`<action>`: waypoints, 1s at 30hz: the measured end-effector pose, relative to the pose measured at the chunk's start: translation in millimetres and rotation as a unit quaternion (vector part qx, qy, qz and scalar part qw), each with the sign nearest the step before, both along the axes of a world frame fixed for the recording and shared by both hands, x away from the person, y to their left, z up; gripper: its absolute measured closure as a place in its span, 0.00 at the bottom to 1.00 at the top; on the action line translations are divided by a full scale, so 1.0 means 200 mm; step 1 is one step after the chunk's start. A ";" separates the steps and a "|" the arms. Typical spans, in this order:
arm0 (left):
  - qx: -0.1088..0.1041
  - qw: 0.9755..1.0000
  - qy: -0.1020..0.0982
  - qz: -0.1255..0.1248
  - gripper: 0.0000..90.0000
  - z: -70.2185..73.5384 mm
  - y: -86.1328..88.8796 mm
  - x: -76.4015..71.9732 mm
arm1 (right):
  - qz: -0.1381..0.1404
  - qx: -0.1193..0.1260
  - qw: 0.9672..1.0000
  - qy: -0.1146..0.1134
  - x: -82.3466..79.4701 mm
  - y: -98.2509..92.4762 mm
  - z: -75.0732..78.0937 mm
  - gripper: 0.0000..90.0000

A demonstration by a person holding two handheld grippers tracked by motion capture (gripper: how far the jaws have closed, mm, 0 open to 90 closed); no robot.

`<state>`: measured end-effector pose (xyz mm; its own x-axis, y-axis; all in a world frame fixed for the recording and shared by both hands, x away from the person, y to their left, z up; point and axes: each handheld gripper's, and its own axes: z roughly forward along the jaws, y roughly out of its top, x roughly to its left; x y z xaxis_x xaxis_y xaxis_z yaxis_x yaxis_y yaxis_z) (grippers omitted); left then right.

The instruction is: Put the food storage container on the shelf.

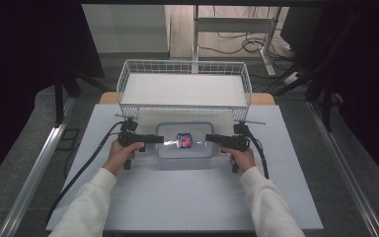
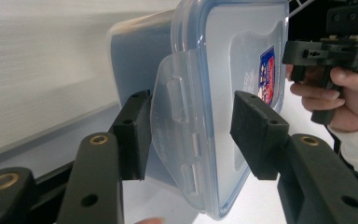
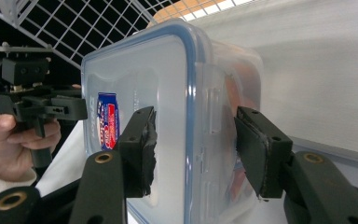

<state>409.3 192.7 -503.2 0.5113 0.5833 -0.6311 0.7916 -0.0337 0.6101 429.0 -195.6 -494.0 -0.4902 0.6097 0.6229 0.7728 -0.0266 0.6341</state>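
Note:
A clear plastic container with a blue-rimmed lid and a red and blue label lies flat on the table's middle. My left gripper reaches its left end and my right gripper its right end. In the left gripper view the open left gripper straddles the clear latch flap, one pad beside the flap and the other off the lid. In the right gripper view the open right gripper straddles the other latch flap without pressing. Something orange shows inside.
A white wire basket stands just behind the container at the table's far edge. The pale table top stretches toward the person. Cables trail from both grippers; a desk frame and floor cables lie beyond the table.

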 end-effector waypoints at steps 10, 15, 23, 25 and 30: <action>-0.010 1.000 0.004 0.029 0.51 -0.02 -0.02 0.01 | -0.028 0.003 1.000 0.002 0.00 0.02 -0.02 0.51; -0.017 0.999 0.009 0.048 0.50 -0.03 -0.02 0.02 | -0.050 -0.002 0.999 0.003 0.00 0.04 -0.03 0.49; -0.019 0.998 0.003 0.053 0.38 -0.03 -0.04 0.01 | -0.067 -0.045 0.996 -0.022 -0.04 0.07 -0.01 0.40; 0.000 0.998 -0.017 0.053 0.37 -0.01 -0.03 -0.01 | -0.064 -0.059 0.995 -0.041 -0.07 0.06 0.00 0.37; 0.046 0.996 -0.053 0.056 0.31 0.07 -0.02 -0.11 | -0.079 -0.072 0.991 -0.075 -0.13 0.02 0.05 0.33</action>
<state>387.6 188.3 -489.9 0.5008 0.6934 -0.5181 0.7250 -0.0089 0.6887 402.2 -191.5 -483.7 -0.4617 0.7637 0.4513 0.6635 -0.0403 0.7470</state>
